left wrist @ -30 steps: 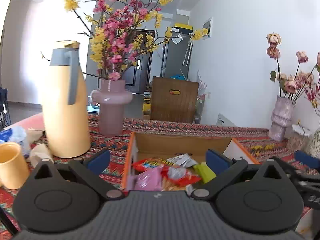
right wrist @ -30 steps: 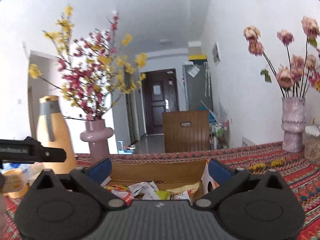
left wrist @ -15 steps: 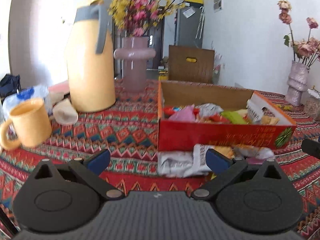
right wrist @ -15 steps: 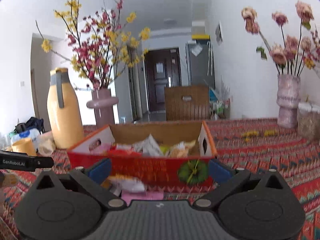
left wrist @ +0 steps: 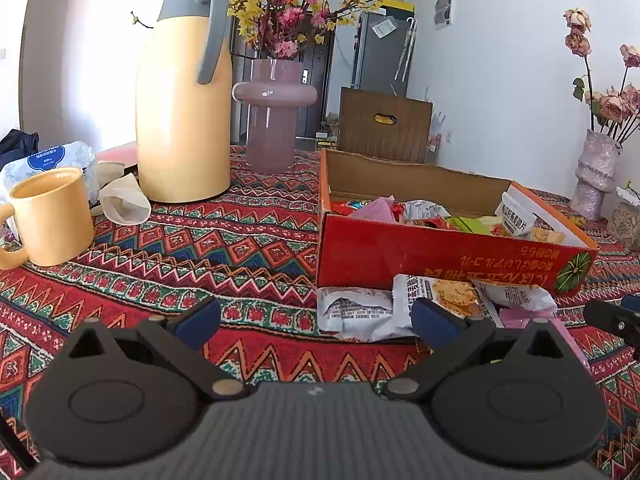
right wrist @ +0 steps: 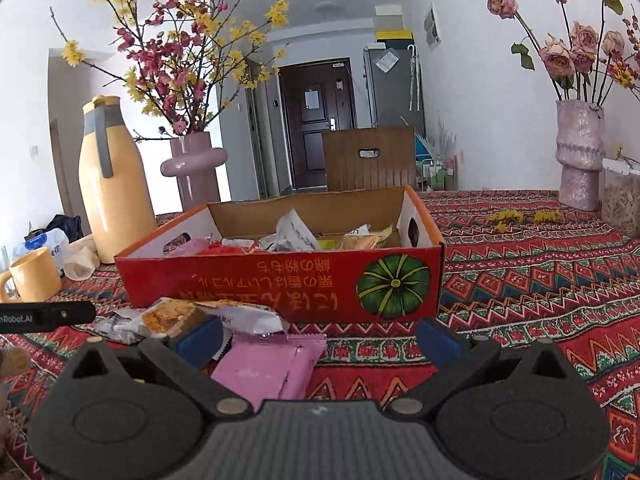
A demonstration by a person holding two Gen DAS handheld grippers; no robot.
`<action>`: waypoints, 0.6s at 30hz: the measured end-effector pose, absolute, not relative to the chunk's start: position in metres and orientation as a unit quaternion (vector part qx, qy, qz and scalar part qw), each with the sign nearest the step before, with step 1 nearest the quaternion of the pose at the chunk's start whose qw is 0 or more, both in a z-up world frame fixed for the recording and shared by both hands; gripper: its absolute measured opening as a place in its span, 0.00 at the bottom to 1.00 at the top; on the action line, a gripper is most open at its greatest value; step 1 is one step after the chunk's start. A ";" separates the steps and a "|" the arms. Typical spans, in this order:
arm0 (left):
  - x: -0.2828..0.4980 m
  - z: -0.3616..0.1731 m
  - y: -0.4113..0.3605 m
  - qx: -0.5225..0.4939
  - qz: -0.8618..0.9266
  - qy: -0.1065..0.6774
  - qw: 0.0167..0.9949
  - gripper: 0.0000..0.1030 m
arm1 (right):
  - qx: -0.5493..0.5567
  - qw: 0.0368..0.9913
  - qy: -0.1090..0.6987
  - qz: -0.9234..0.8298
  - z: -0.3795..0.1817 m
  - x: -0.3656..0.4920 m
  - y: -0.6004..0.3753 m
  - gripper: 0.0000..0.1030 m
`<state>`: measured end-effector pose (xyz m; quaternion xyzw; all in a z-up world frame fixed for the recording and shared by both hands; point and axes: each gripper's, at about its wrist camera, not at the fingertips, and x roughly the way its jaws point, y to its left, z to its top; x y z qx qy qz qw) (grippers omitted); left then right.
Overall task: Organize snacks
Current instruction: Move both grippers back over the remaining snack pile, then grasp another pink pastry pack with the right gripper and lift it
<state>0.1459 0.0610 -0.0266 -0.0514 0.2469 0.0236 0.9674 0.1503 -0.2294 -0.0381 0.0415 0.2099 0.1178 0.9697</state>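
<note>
Item: loose snack packets, lying on the patterned tablecloth (right wrist: 540, 272) just in front of the red cardboard box (right wrist: 280, 280).

- Pink packet (right wrist: 268, 368): flat, soft film, nearest my right tongs. I judge it light and slippery; best pinched at the crimped end seam, not the puffed middle.
- Cracker packet (left wrist: 444, 294): printed foil overlapping a white packet (left wrist: 356, 314). Contents probably brittle, so a gentle pinch at the edge.
- More packets already fill the box, heaped loosely.

Tools: my left tongs (left wrist: 316, 320) are spread wide and hold nothing, low over the cloth beside the white packet. My right tongs (right wrist: 320, 340) are likewise spread and empty, with the pink packet between the fingers.

Surroundings: yellow mug (left wrist: 48, 216), yellow thermos jug (left wrist: 180, 120) and pink vase (left wrist: 272, 120) stand well to the left of the box.
</note>
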 end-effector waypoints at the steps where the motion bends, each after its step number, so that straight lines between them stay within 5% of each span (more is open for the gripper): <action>1: 0.146 -0.027 0.061 -0.051 0.024 0.247 0.967 1.00 | 0.042 0.970 0.210 0.117 -0.038 0.151 -0.229 1.00; 18: 0.144 -0.027 0.071 -0.079 0.028 0.244 0.966 1.00 | 0.048 0.965 0.236 0.104 -0.041 0.159 -0.231 1.00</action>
